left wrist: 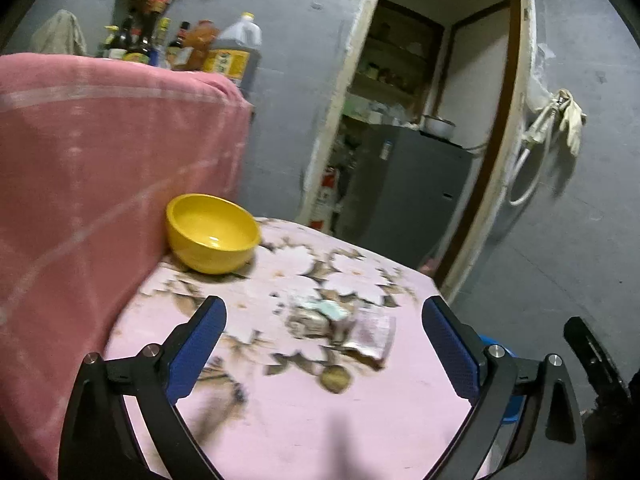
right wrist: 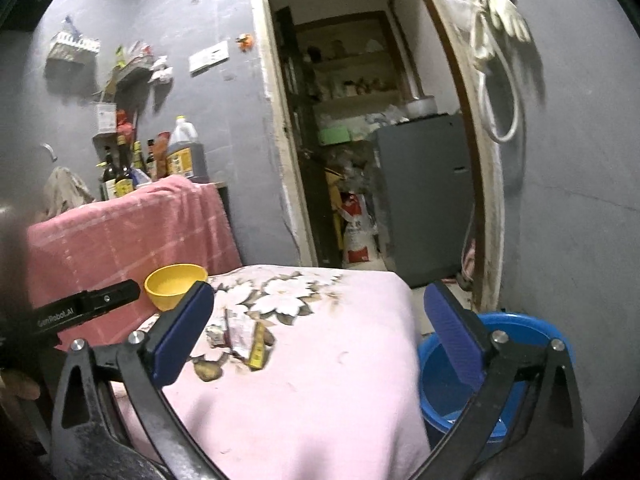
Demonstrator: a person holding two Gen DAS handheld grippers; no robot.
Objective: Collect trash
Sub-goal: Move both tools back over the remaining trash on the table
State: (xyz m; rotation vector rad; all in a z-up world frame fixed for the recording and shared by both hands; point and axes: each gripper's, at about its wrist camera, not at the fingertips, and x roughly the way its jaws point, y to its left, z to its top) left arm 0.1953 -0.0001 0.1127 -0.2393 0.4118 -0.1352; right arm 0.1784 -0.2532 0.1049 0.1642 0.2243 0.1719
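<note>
Trash lies in a small heap on the pink flowered tablecloth [left wrist: 360, 420]: a crumpled pale green and white wrapper [left wrist: 326, 312], a pinkish sachet [left wrist: 372, 336] and a brown scrap [left wrist: 336, 380]. In the right wrist view the heap shows as red-white sachets [right wrist: 240, 334], a yellow strip [right wrist: 258, 346] and the brown scrap [right wrist: 208, 368]. My left gripper [left wrist: 324, 320] is open and empty, just short of the heap. My right gripper [right wrist: 318, 304] is open and empty, above the table's near right part. A blue bucket [right wrist: 440, 376] stands on the floor right of the table.
A yellow bowl [left wrist: 212, 232] sits at the table's far left, against a pink-draped counter [left wrist: 100, 140] with bottles [left wrist: 188, 44] behind it. An open doorway [right wrist: 380, 140] with a grey cabinet [right wrist: 424, 192] lies beyond the table. The left gripper's body [right wrist: 80, 308] shows at the right wrist view's left.
</note>
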